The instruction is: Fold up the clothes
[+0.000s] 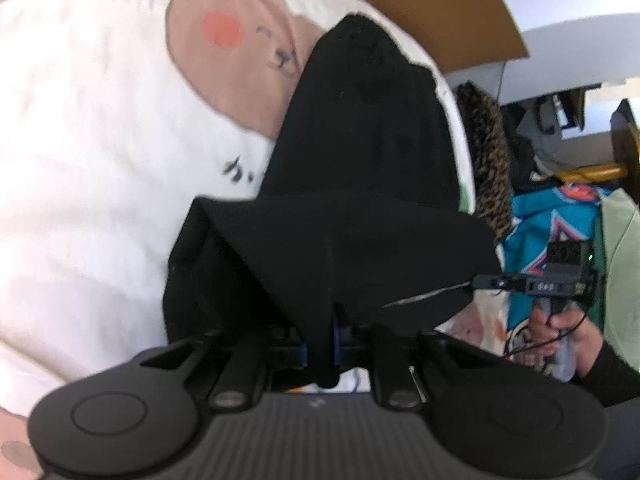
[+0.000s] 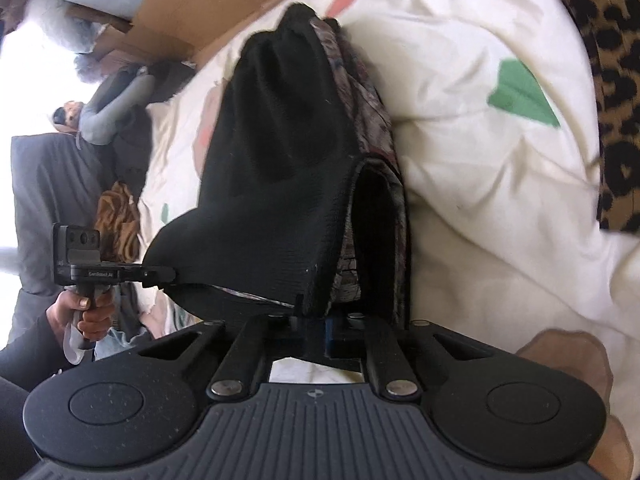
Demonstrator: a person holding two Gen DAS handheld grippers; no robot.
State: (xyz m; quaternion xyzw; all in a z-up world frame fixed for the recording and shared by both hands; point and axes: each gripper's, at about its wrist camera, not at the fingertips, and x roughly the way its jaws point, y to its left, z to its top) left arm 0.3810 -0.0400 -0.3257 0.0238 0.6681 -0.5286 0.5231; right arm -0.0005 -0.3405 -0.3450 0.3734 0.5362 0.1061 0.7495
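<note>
Left wrist view shows us pinching the black knit garment with a patterned lining [image 1: 360,168] between the closed fingers of the left gripper [image 1: 324,344], its near edge lifted while the rest trails onto the white bedspread printed with a brown bear [image 1: 100,140]. We judge the raised edge is held taut for a fold. Our right gripper [image 2: 320,332] clamps the other corner likewise, and both tools angle downward, each gripped by a hand [image 1: 560,332] at its handle.

A cream cartoon-print bedspread [image 1: 100,160] carries a black garment [image 1: 360,152], with leopard-print fabric [image 2: 612,80] alongside.
</note>
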